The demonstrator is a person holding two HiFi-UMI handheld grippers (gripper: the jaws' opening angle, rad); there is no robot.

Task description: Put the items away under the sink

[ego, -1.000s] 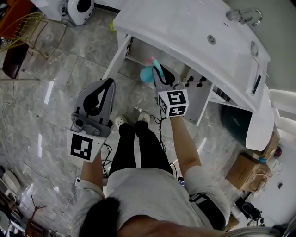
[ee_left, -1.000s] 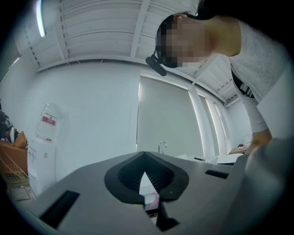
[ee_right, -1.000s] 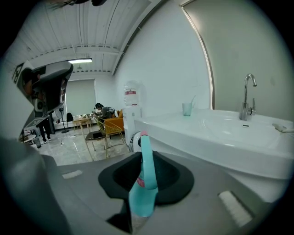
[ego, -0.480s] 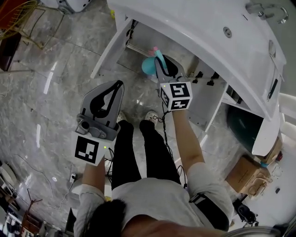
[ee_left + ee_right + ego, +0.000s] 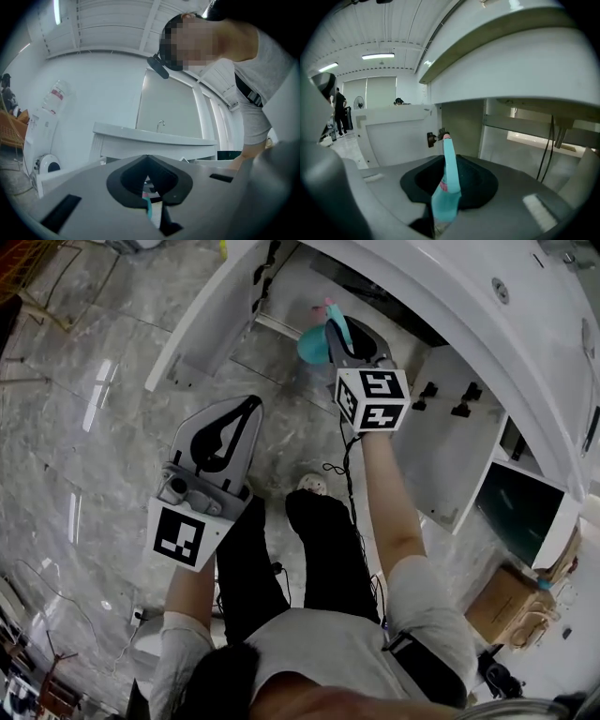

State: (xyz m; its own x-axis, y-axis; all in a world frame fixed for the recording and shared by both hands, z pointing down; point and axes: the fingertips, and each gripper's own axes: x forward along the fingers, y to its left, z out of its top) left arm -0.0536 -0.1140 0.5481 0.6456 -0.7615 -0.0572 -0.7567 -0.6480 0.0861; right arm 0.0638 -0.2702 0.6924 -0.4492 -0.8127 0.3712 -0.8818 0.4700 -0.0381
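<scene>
Head view, progress: You are mid-delivery. The teal plastic item with a long tapering neck and a pink tip (image 5: 313, 343) is at the mouth of the white cabinet under the sink (image 5: 291, 292) and is not yet set down. I see no other items waiting on the grey marble floor (image 5: 94, 427), so I judge this may be the last one, though much of the room is out of frame.
Head view, right gripper: Your right gripper (image 5: 334, 336) reaches forward past the open white door (image 5: 202, 329), carrying the teal plastic item.
Head view, left gripper: Your left gripper (image 5: 249, 405) hangs back over the floor, well apart from the cabinet.
Left gripper view, jaws: The left gripper (image 5: 147, 160) has its jaws closed tip to tip, with nothing between them. The fleck of teal in the slit lies far beyond it.
Right gripper view, hold: The jaws of the right gripper (image 5: 443, 187) are clamped on the item's wider lower body.
Right gripper view, item: The teal plastic item (image 5: 449, 178) stands nearly upright, with its neck leaning slightly. It is smooth and slender, with a small pink mark on its body. I cannot tell what product it is.
Right gripper view, what is left: The cabinet interior (image 5: 461, 126) lies just ahead, so I judge you have yet to carry the item in, lower it and let go.
</scene>
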